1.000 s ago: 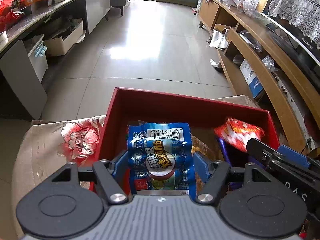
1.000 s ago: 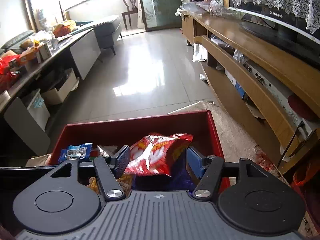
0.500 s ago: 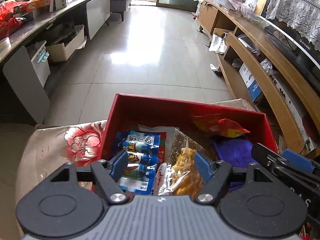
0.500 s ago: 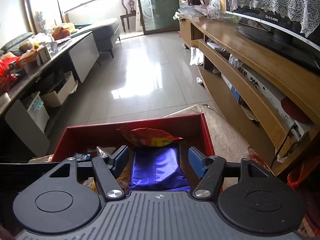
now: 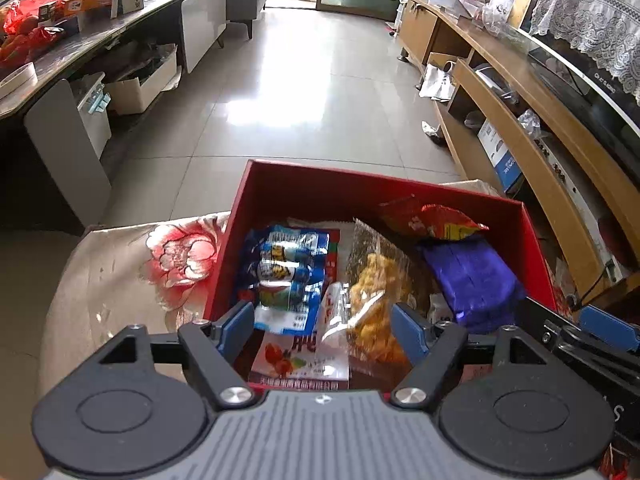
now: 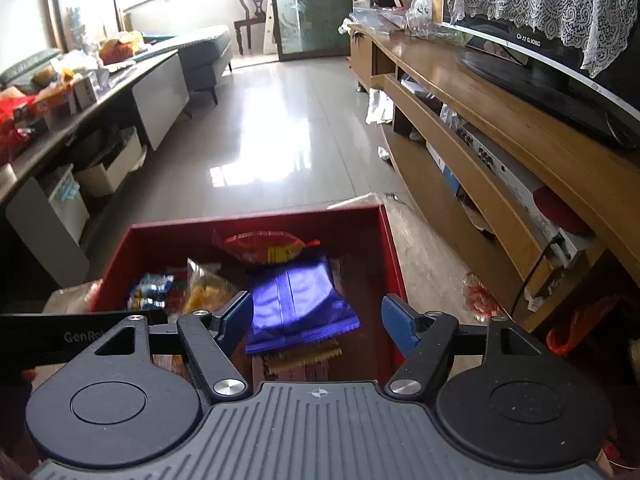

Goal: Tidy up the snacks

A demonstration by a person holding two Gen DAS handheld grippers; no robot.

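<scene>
Both tools, left (image 5: 322,326) and right (image 6: 316,322), are released over the red box (image 5: 360,192), the right's jaws opening; "GenRo" reads at nine o'clock; one purple packet (image 6: 298,300).

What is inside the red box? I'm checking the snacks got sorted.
The red box holds a blue sausage pack, clear yellow-snack bag, red chip bag and purple pouch. Packets underneath are mostly covered.

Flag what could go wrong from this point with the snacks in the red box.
The red chip bag lies propped against the far wall of the red box, atop the purple pouch; it could slide. The right gripper, jaws opening, hangs close above that pouch and might snag it.
</scene>
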